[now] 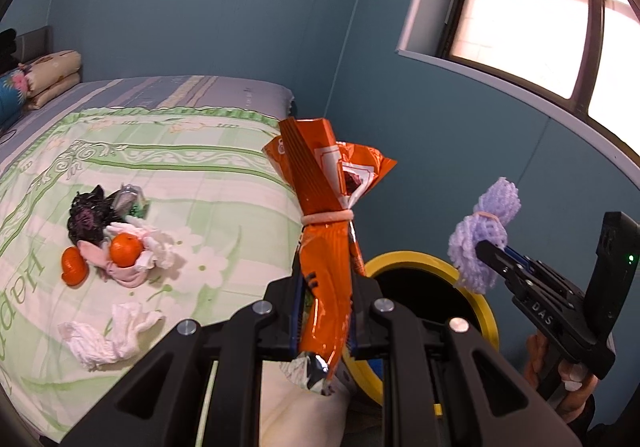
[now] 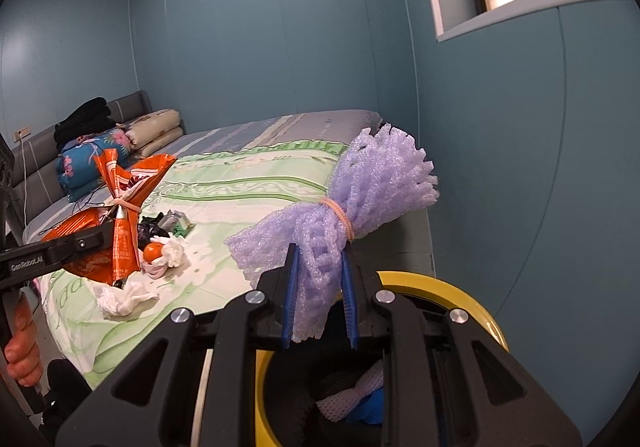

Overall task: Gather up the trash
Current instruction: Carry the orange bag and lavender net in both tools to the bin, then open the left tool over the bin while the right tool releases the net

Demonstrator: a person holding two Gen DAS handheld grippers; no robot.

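The bed (image 1: pixel 168 151), under a green-and-white floral cover, fills the left of both views and serves as the landmark. At its head end, against a grey headboard (image 2: pixel 128 107), lie stacked pillows (image 2: pixel 156 131) and a blue flowered bundle (image 2: pixel 92 163). Just off the bed's near corner, by the blue wall, stands a yellow-rimmed bin (image 2: pixel 460 291) with a dark inside; white mesh and something blue lie in it.

The left gripper (image 1: pixel 326 283) is raised beside the bed's edge, close to the bin's rim, its jaws nearly together and clamped on an orange snack bag (image 1: pixel 324 215) that is cinched by a rubber band. The right gripper (image 2: pixel 320 287) hovers over the bin's mouth, off the bed's corner, jaws narrowly parted and squeezing a purple foam net (image 2: pixel 340 207), also banded in the middle.

Left on the bed's cover, toward its near side, is a small heap: a crumpled black bag (image 1: pixel 86 213), a green-and-silver wrapper (image 1: pixel 132 201), a pink-and-white cloth wad (image 1: pixel 132 259), a mandarin (image 1: pixel 126 249) resting on that wad, and a piece of orange peel (image 1: pixel 74 267) just beside it. A crumpled white tissue (image 1: pixel 104 335) lies nearer the bed's edge, apart from the heap.
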